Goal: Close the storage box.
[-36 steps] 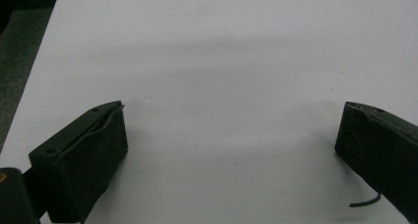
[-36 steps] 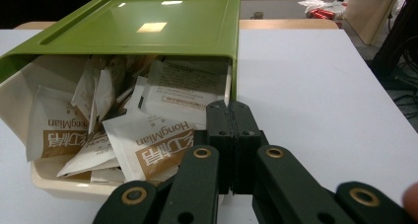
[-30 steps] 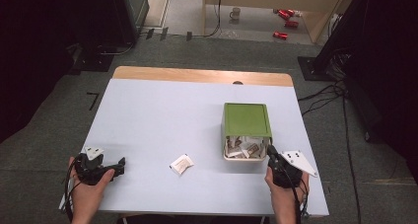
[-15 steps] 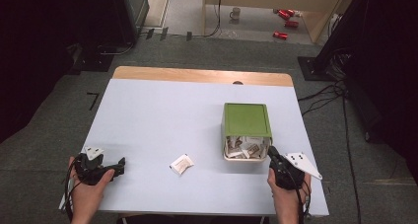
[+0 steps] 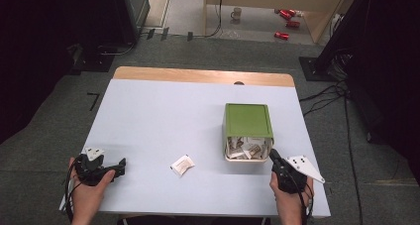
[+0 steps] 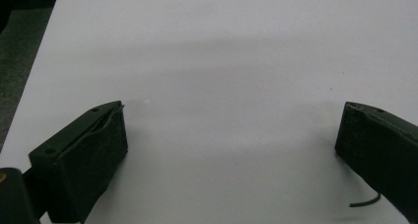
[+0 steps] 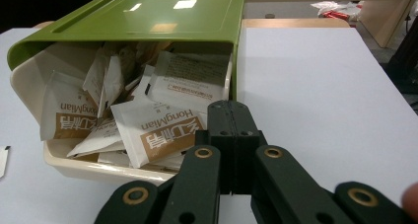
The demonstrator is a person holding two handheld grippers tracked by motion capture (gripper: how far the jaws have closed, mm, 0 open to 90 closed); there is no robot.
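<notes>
A cream box (image 5: pixel 247 157) with a green lid (image 5: pixel 247 120) slid back stands on the right half of the white table (image 5: pixel 163 116). Its near end is uncovered and holds several white and brown sachets (image 5: pixel 246 148). One loose sachet (image 5: pixel 182 165) lies on the table left of the box. My right gripper (image 5: pixel 272 154) sits just in front of the box's near right corner, shut with nothing between the jaws. In the right gripper view its closed tip (image 7: pixel 229 108) points at the sachets (image 7: pixel 157 130) under the lid (image 7: pixel 148 12). My left gripper (image 5: pixel 120 166) rests at the table's near left, open over bare tabletop (image 6: pixel 232 110).
A wooden strip (image 5: pixel 198 76) runs along the table's far edge. Beyond it, on the floor, lie red cans (image 5: pixel 287 14) and a mug (image 5: pixel 236 13). Cables (image 5: pixel 327 93) trail on the floor to the right. Dark equipment stands at the back left.
</notes>
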